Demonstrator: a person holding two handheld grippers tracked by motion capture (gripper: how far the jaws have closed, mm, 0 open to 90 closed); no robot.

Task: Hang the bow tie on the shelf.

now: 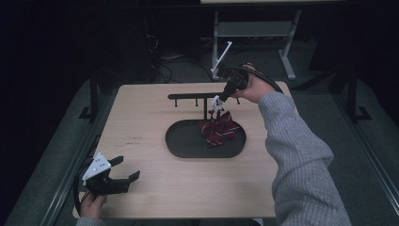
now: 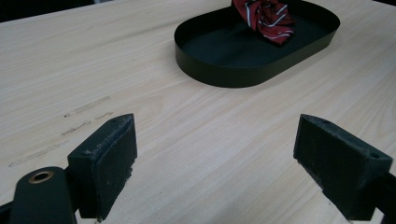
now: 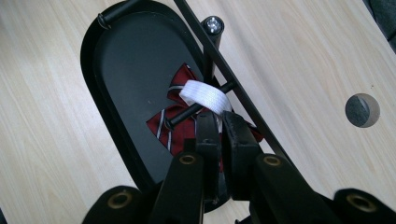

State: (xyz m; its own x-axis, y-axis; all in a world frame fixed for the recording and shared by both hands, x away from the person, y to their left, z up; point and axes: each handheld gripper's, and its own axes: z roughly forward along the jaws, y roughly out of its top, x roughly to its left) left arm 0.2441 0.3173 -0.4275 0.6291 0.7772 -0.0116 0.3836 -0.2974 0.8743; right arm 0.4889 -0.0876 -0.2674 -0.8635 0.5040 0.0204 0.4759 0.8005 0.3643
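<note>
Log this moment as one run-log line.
right gripper: shut on white strap, looped over rack peg | bow tie: hanging over tray | left gripper: open, idle

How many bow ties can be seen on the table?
1. The red striped bow tie hangs over the black oval tray, its white strap looped on a rack peg. Others may be hidden beneath it.
</note>
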